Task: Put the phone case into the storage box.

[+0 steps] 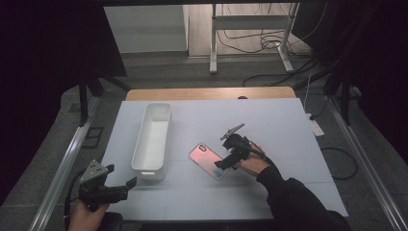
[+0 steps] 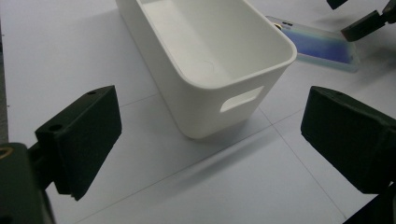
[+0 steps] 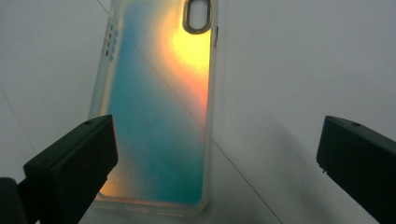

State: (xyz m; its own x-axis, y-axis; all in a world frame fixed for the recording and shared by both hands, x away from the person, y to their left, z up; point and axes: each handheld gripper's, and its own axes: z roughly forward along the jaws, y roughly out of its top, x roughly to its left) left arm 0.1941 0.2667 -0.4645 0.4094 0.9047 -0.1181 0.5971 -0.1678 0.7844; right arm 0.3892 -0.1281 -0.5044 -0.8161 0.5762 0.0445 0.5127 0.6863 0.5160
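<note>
From the high view, a pink-sheened phone case (image 1: 208, 160) lay flat on the table (image 1: 288, 125) beside the white bin (image 1: 153, 139), with the right gripper (image 1: 225, 162) at its near end, jaws apart. In the left gripper view, the left gripper (image 2: 210, 140) gaped wide before the bin (image 2: 210, 60). In the right gripper view, the case (image 3: 159, 107) glowed teal and orange, untouched.

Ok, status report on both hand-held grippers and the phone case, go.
Right hand-held gripper open, at the phone case, nothing gripped. Left hand-held gripper open, near the white bin. Case flat on table, path unobstructed.
</note>
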